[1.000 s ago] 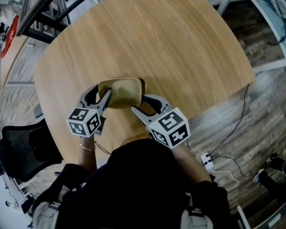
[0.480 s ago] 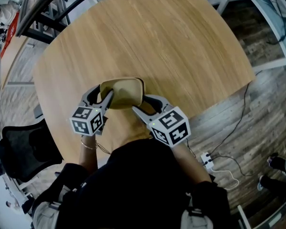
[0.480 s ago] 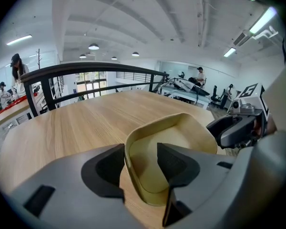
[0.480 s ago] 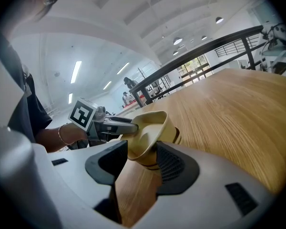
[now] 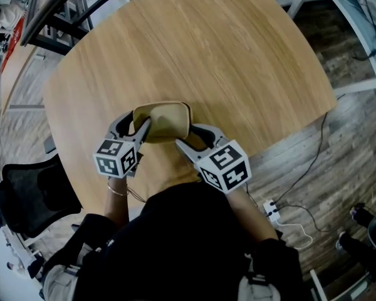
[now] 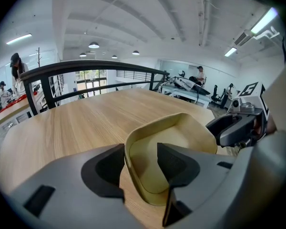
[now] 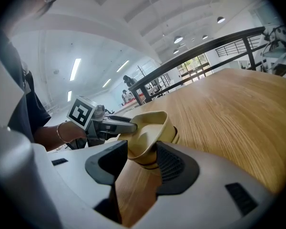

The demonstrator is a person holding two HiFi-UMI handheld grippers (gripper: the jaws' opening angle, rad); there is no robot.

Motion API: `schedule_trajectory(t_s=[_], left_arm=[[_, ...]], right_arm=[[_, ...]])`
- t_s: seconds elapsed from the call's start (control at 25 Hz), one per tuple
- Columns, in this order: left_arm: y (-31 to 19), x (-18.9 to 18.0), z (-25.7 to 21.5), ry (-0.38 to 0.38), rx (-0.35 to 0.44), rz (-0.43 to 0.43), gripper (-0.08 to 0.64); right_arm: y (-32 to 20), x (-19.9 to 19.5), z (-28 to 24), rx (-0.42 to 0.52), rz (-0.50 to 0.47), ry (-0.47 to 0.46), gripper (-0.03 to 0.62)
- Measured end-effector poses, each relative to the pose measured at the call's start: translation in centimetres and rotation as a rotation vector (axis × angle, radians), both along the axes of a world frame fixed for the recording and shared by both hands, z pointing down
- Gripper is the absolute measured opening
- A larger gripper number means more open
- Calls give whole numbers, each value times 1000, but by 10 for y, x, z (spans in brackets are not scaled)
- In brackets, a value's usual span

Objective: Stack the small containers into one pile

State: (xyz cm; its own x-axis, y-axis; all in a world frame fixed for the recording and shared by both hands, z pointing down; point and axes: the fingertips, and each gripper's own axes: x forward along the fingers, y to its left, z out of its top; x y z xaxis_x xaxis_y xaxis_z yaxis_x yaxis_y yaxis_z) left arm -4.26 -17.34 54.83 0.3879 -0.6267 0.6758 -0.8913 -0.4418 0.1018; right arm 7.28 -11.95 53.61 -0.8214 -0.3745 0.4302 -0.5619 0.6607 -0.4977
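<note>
Finding: the tan containers (image 5: pixel 165 119), nested at least two deep judging by the doubled rim in the right gripper view, sit near the table (image 5: pixel 238 55) edge closest to the person.

The right gripper (image 7: pixel 141 147) has its fingers closed on the pile's near end. The left gripper (image 6: pixel 140 149) has its fingers narrow, straddling one wall: the outer pad is touching, the inner pad apart.

Risk: the pile appears tilted. An uneven pull between the two grips could separate the nested pieces, or tip them off the near edge.

Surroundings: a black chair (image 5: pixel 31 199) and a floor cable (image 5: pixel 301 168) are well apart. Nothing on the table obstructs.
</note>
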Motion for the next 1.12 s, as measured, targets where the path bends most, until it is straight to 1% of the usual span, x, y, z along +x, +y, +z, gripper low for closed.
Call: schedule_trajectory(t_s=[0.16,0.52,1.12], left_arm=[[1,1,2,-31,3,8,202],[1,1,6,-38,-7,8,202],[4,0,10,-14,-22,-7,202]], right_arm=[[0,1,1,4,-3,8,190],[1,2,3,12,-23,26,190],[-1,4,2,25,-35,34,190]])
